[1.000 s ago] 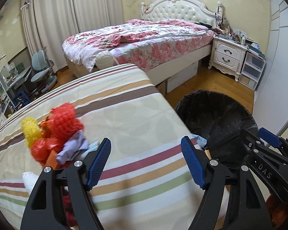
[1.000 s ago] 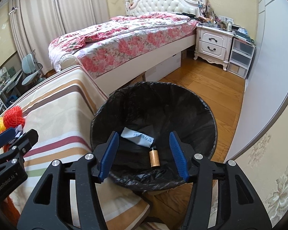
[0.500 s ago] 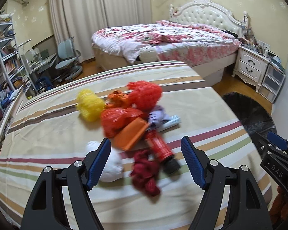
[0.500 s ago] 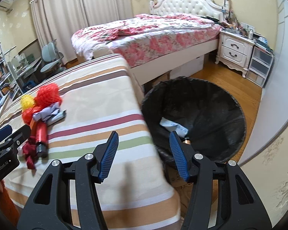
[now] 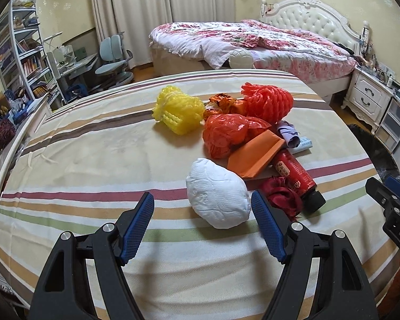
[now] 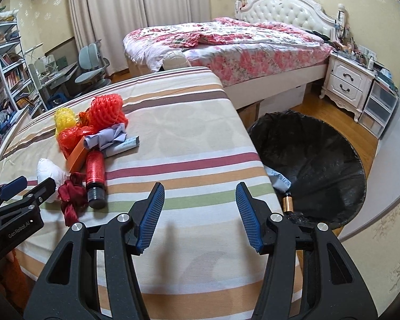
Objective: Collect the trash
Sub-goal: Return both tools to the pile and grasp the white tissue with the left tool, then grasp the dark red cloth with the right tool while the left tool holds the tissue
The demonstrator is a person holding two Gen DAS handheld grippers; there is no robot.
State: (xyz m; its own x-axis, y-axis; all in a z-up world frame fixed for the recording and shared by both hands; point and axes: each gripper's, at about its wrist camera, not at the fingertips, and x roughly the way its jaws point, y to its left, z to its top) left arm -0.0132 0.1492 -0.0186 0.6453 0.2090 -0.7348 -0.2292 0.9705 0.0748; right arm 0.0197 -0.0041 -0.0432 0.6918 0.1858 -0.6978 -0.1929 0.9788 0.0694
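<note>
Left gripper (image 5: 202, 208) and right gripper (image 6: 198, 197): jaws apart, both empty. One trash pile on the striped bed (image 5: 93, 154): white wad (image 5: 217, 193) nearest, red bottle (image 5: 296, 176), two foam nets. Black-lined bin (image 6: 320, 160) beside the bed holds two items.

surface: striped bedspread (image 5: 93, 160) | on it: white wad (image 5: 217, 196), red bottle (image 5: 296, 176), yellow net (image 5: 178, 112)
</note>
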